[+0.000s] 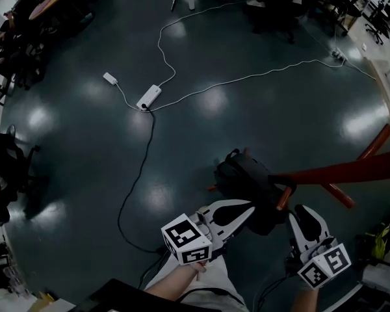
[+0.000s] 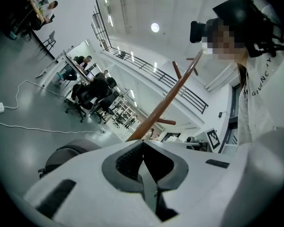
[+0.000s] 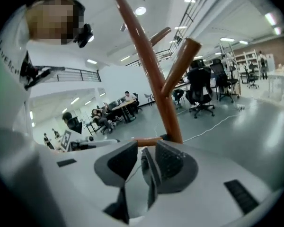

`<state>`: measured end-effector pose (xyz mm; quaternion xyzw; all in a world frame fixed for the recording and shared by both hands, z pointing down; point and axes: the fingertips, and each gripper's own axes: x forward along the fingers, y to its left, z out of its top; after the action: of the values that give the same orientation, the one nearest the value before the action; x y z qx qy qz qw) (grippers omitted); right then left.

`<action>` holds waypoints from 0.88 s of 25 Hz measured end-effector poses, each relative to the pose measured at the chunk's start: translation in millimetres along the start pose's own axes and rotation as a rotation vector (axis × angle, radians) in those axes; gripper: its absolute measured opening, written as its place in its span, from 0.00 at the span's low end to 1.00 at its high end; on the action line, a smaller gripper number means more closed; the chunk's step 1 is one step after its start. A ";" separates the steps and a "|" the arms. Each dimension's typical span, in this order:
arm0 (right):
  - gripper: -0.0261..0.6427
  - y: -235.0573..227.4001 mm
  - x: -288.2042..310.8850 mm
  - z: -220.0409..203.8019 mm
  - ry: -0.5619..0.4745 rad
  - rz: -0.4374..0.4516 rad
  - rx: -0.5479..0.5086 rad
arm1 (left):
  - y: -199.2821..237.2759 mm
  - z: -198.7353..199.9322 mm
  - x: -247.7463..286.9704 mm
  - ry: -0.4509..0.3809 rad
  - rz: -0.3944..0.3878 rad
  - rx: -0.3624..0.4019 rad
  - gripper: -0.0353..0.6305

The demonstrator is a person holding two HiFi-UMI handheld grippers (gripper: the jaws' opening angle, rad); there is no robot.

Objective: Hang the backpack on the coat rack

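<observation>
The black backpack (image 1: 247,182) with orange trim hangs low against the lower end of the reddish-brown coat rack (image 1: 351,169), beside a short orange peg (image 1: 283,199). My left gripper (image 1: 249,207) touches the backpack's near side; its jaws are closed, with a thin strap-like strip pinched between the pads. My right gripper (image 1: 305,208) is just right of the peg, its jaws nearly together on a thin dark strap. The left gripper view shows the backpack's grey top (image 2: 61,154) past the jaw and the rack's pole (image 2: 163,105). In the right gripper view the pole (image 3: 154,79) and a forked peg (image 3: 182,65) rise just ahead.
A white power strip (image 1: 149,97) with white cables and a black cable (image 1: 138,181) lies on the dark glossy floor. Office chairs and desks ring the far edge. People sit at tables in the distance (image 2: 92,91). Bags and boxes (image 1: 380,239) sit at the right.
</observation>
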<state>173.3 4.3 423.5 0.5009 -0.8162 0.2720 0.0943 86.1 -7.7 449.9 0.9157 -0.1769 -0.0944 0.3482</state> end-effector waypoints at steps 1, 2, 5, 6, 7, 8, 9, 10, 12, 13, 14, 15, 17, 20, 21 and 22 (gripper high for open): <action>0.18 4.4 -1.0 -1.0 -0.001 0.014 0.044 | -1.1 2.3 -2.0 -0.003 0.000 0.002 0.06; 0.18 8.3 -1.7 -2.2 0.001 0.022 0.080 | -2.3 4.7 -4.1 -0.007 0.001 0.005 0.06; 0.18 21.2 -4.1 -0.5 -0.014 0.042 0.142 | -6.9 11.7 -9.1 -0.015 -0.002 0.010 0.06; 0.18 26.3 -5.2 2.1 -0.024 0.054 0.151 | -8.5 14.8 -10.2 -0.018 -0.003 0.012 0.06; 0.17 31.6 -6.3 4.9 -0.032 0.065 0.154 | -10.2 18.4 -11.2 -0.021 -0.005 0.013 0.06; 0.16 37.0 -7.5 7.4 -0.036 0.075 0.150 | -12.2 22.0 -12.3 -0.024 -0.007 0.016 0.06; 0.15 42.1 -8.9 9.4 -0.037 0.080 0.140 | -14.4 25.2 -13.5 -0.026 -0.009 0.019 0.06; 0.14 46.8 -10.1 10.7 -0.036 0.084 0.127 | -16.5 28.2 -15.0 -0.029 -0.010 0.022 0.06; 0.12 54.4 -10.9 12.0 -0.028 0.089 0.098 | -19.1 33.7 -17.7 -0.033 -0.010 0.030 0.06; 0.11 57.5 -10.6 12.4 -0.022 0.090 0.081 | -19.9 36.3 -18.5 -0.035 -0.011 0.034 0.06; 0.11 60.2 -10.3 13.1 -0.015 0.090 0.062 | -20.8 38.7 -18.8 -0.037 -0.014 0.037 0.06; 0.11 62.9 -10.3 14.3 -0.009 0.090 0.041 | -22.0 40.8 -19.0 -0.039 -0.018 0.040 0.06; 0.10 69.5 -11.2 18.0 -0.002 0.090 0.006 | -25.1 45.3 -19.9 -0.040 -0.022 0.043 0.06; 0.10 82.2 -13.5 24.4 -0.002 0.099 -0.030 | -30.7 51.2 -20.7 -0.042 -0.032 0.044 0.06; 0.10 86.2 -15.0 26.9 -0.003 0.103 -0.042 | -33.3 53.1 -20.0 -0.041 -0.038 0.045 0.06; 0.10 90.1 -17.1 29.6 -0.005 0.105 -0.053 | -36.2 55.2 -19.1 -0.039 -0.044 0.046 0.06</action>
<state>106.7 33.1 359.9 0.4553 -0.8486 0.2537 0.0911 61.5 -8.5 385.7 0.9252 -0.1656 -0.1158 0.3211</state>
